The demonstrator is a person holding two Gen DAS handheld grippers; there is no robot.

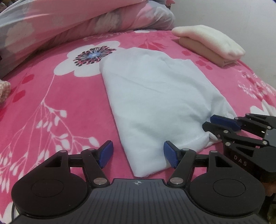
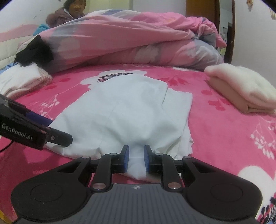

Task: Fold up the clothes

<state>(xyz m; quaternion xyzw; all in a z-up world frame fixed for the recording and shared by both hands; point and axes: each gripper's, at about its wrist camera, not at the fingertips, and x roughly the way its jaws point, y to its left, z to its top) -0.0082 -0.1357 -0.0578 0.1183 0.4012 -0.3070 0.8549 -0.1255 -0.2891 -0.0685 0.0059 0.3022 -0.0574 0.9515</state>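
while open, left claw (image 1: 138, 153): "genrobot.ai"

claws: 2, left claw (image 1: 138, 153) and right claw (image 2: 136, 158) | pale blue garment (image 1: 155, 103): 1 | folded stack: 2 pieces, cream piece (image 1: 210, 39) over tan piece (image 1: 203, 51) | quilt (image 2: 129, 37): 1 | bed (image 1: 51, 103): 1 | black cloth (image 2: 34, 51): 1 | person (image 2: 69, 12): 1
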